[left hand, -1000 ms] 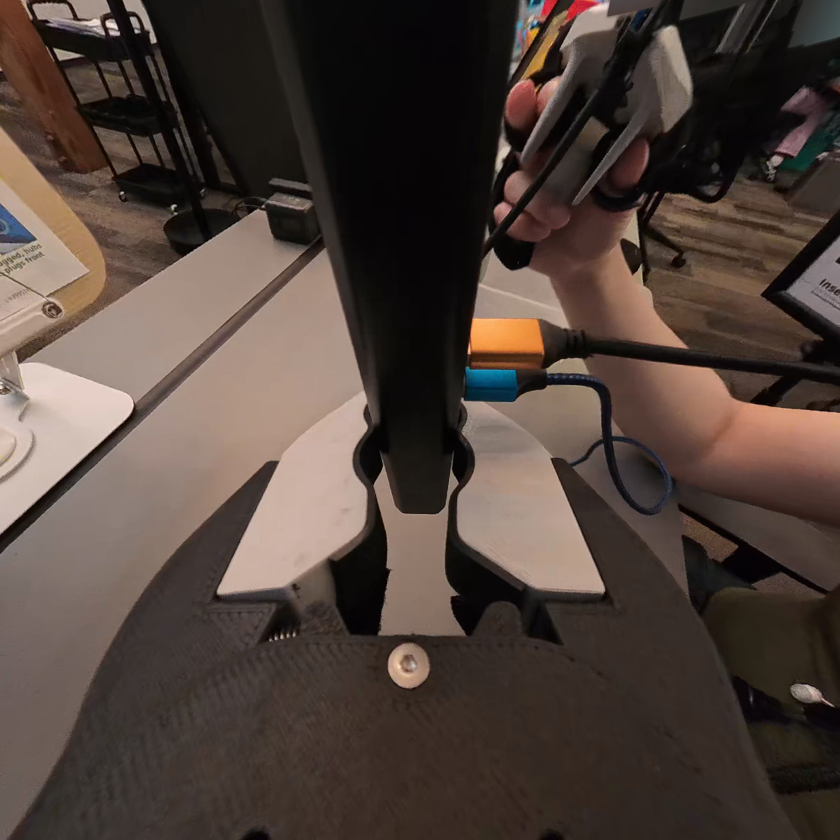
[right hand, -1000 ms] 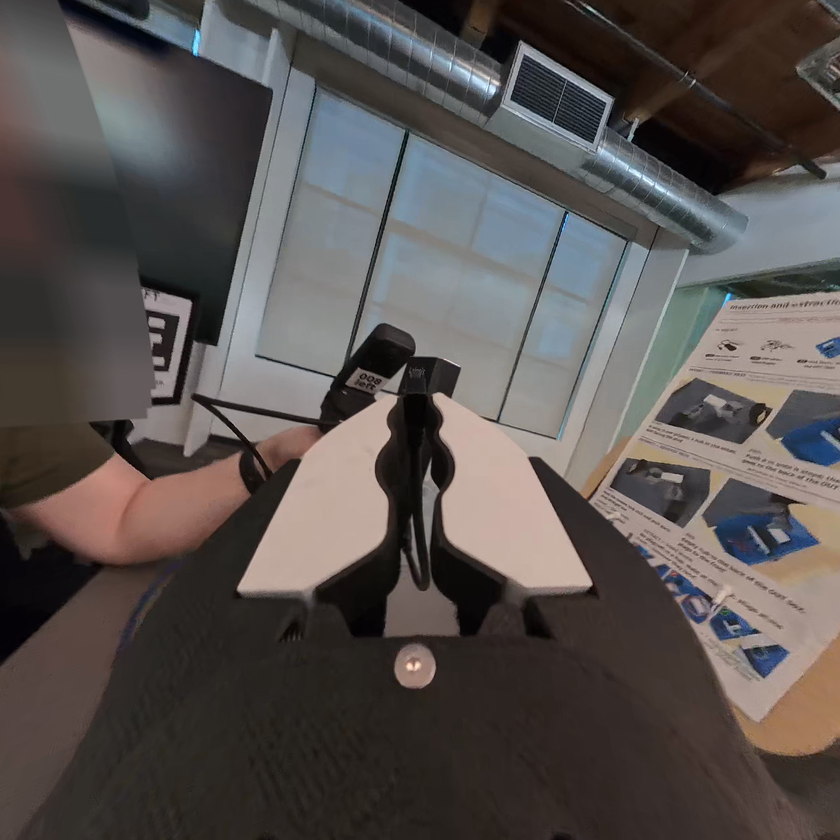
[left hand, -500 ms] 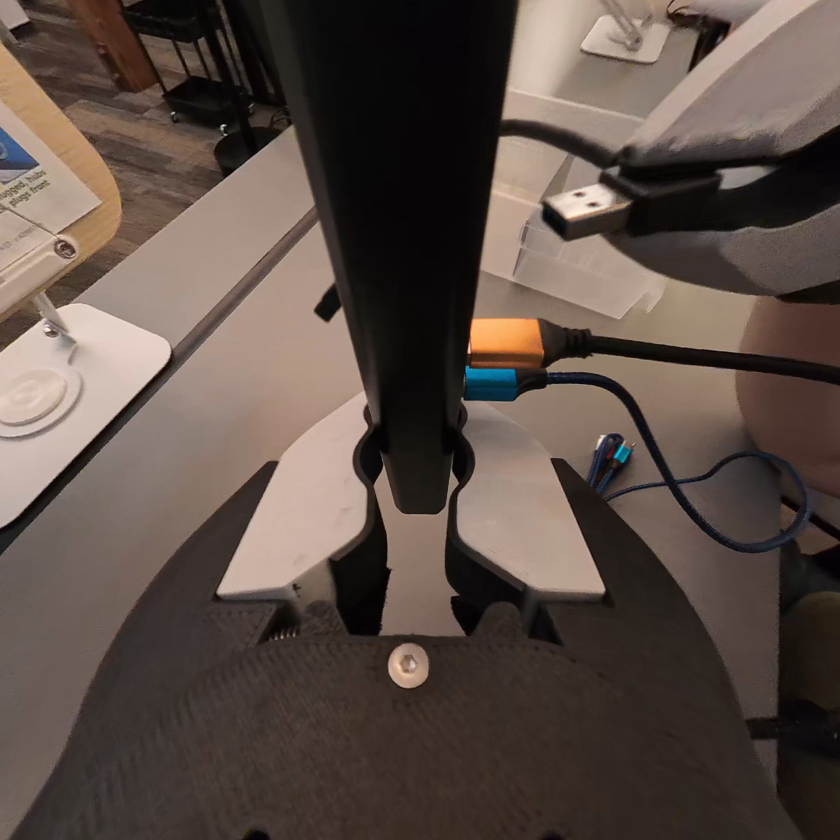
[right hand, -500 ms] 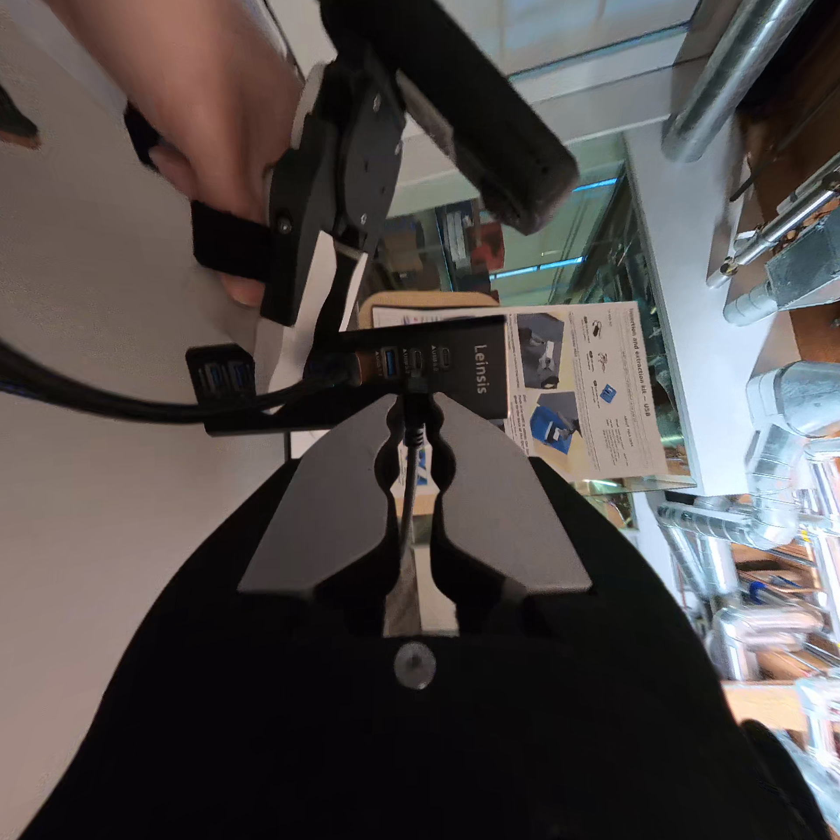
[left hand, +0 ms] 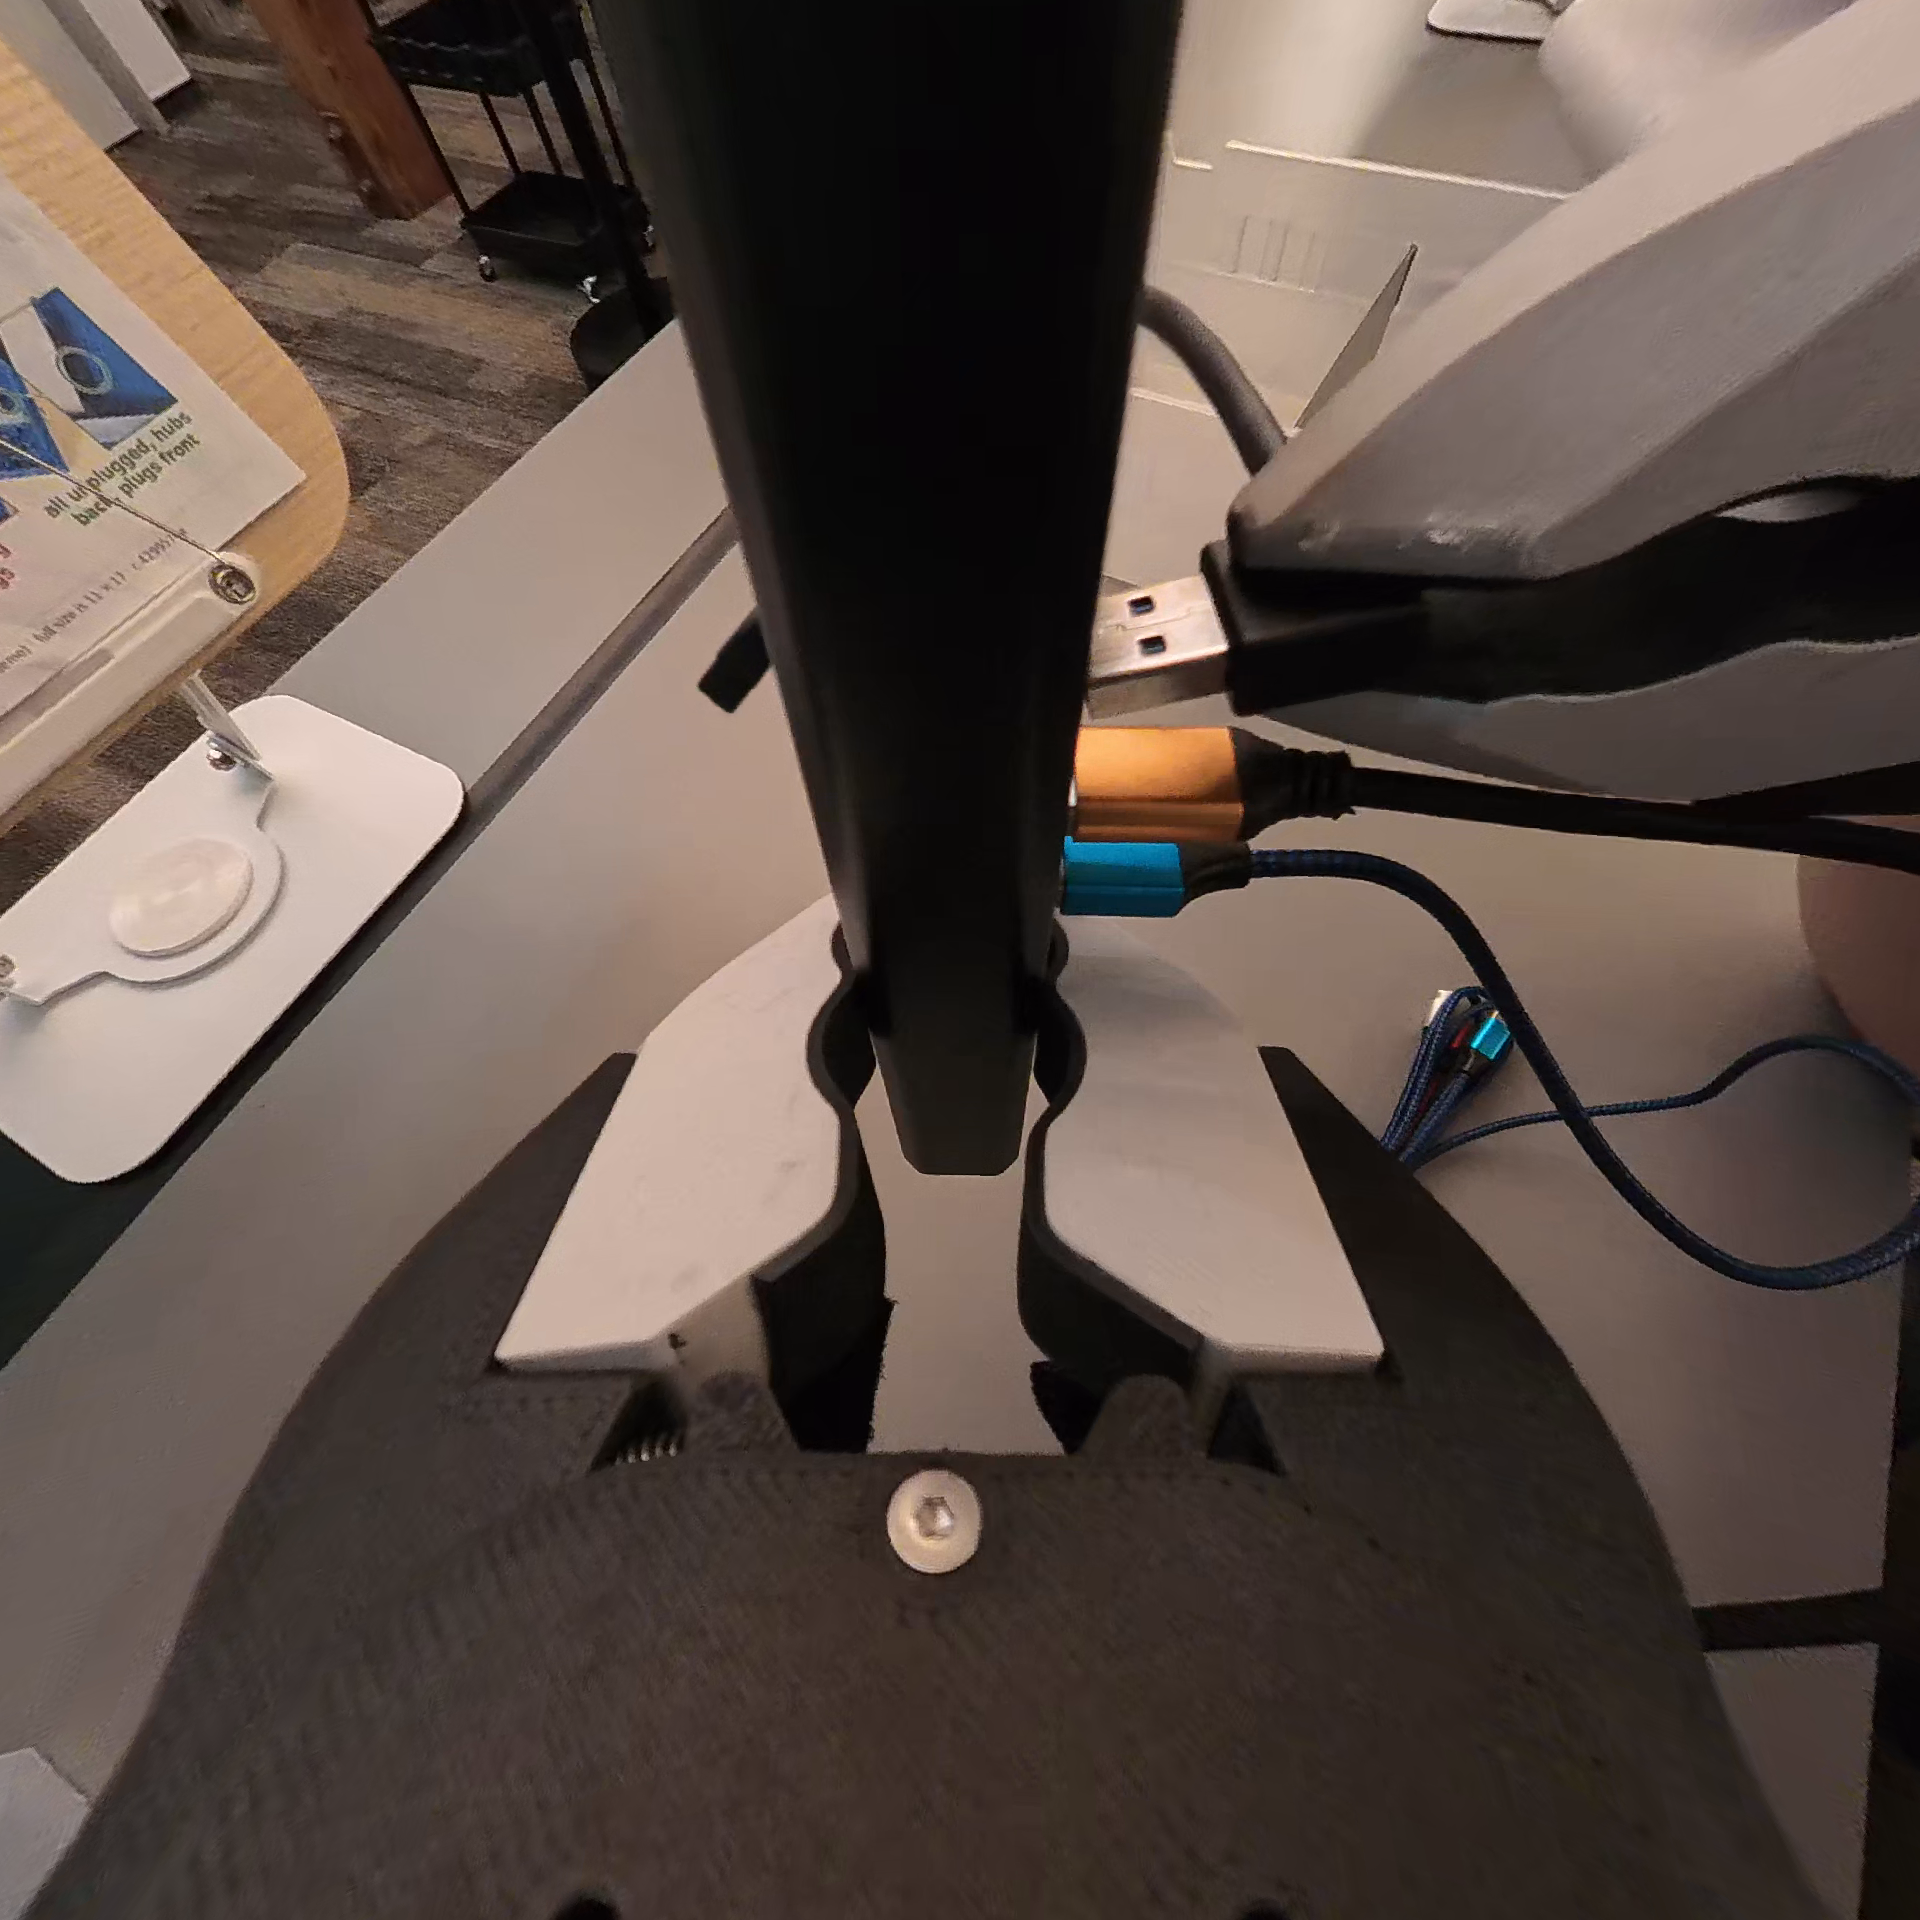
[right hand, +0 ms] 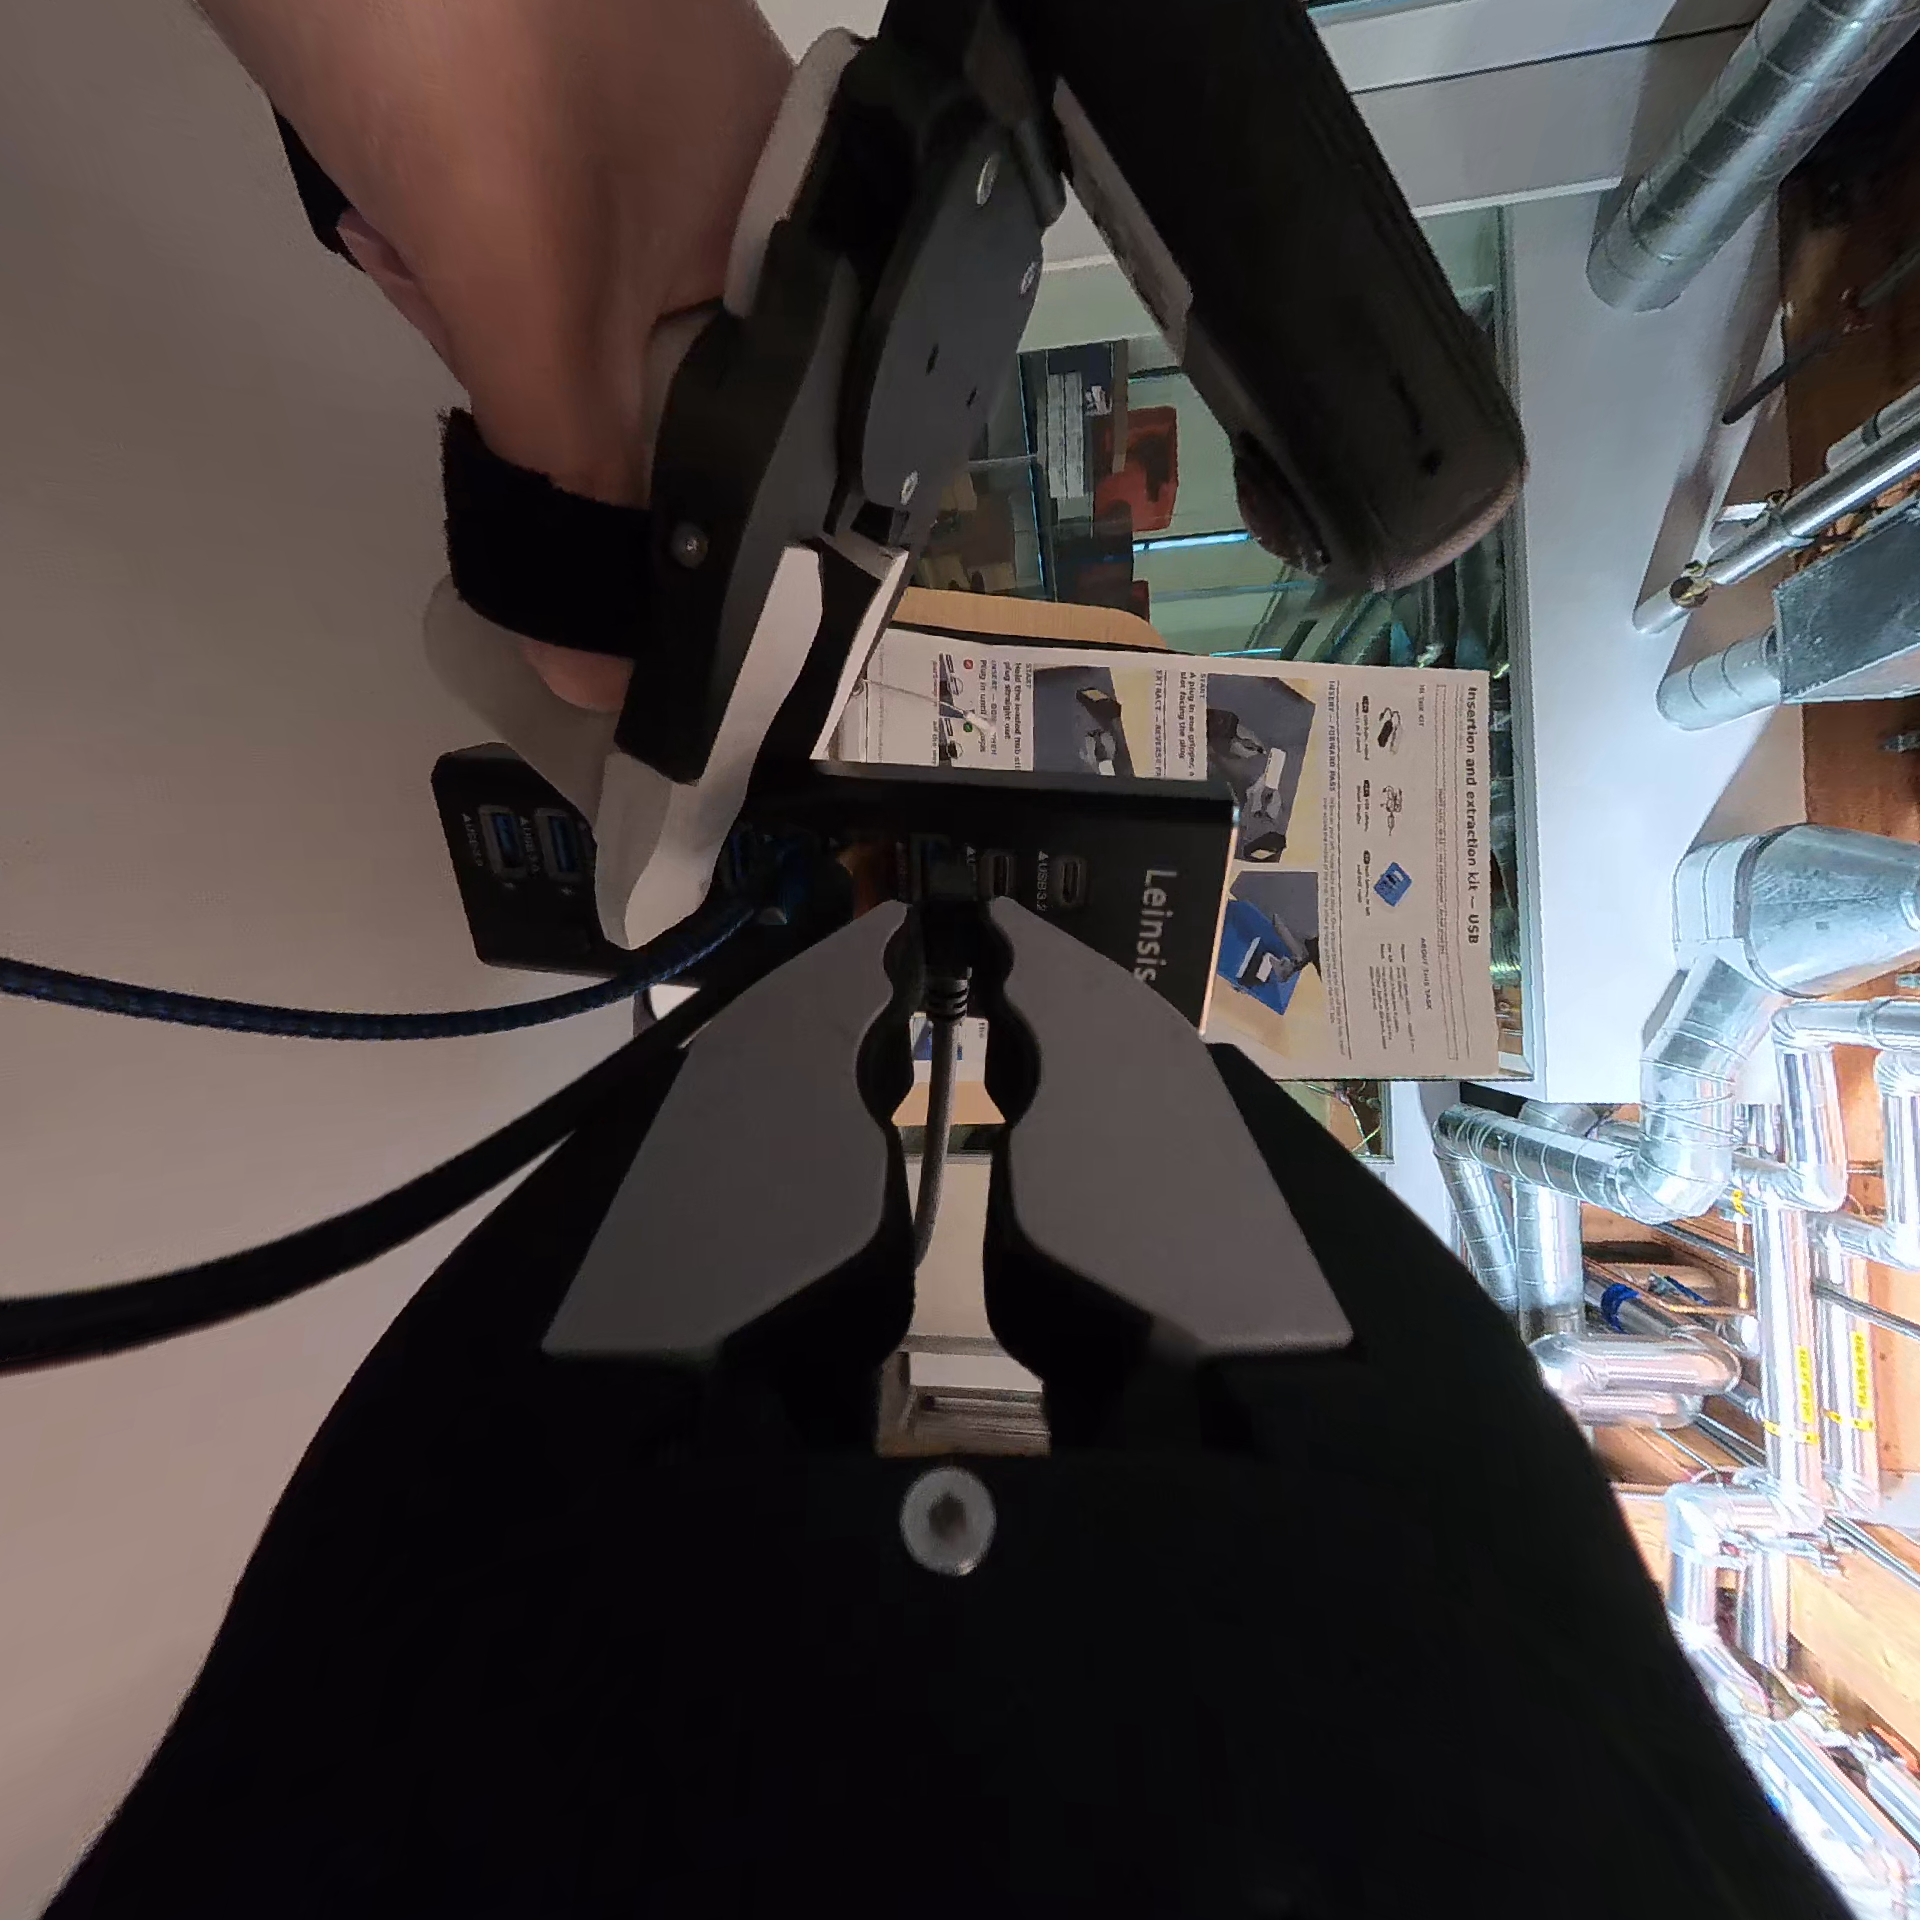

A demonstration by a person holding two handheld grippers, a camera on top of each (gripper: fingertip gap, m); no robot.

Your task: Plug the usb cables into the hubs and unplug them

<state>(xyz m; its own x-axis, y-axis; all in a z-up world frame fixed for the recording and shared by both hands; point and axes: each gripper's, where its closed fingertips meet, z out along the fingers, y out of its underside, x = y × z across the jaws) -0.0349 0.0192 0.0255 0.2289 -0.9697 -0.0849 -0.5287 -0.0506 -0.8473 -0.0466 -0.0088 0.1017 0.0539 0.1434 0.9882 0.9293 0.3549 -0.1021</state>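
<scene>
Gripping the black USB hub by its narrow end, the left gripper is holding it edge-on and raised above the grey table, jaws closed narrowly on the hub body, apparently so that the port face is turning toward the other tool and the hub is staying braced against a push. Two cables are already sitting in that face: an orange-shelled plug with a black cord, and just below it a blue-shelled plug on a braided blue cable that is looping down onto the table. The right gripper is pinching a black USB-A plug, jaws nearly together on its moulded shell with the grey cord trailing back between the fingers, which is leaving the metal tongue free in front. In the left wrist view that tongue is lying just beside the hub, directly above the orange plug, tilted slightly off square; whether its tip is already entering a port is hidden by the hub's edge. In the right wrist view the plug is lining up with the row of ports, and a second hub is lying on the table behind. Judging from this, the insertion is the step in hand, and the slight tilt is risking a jam unless it is being squared first.
</scene>
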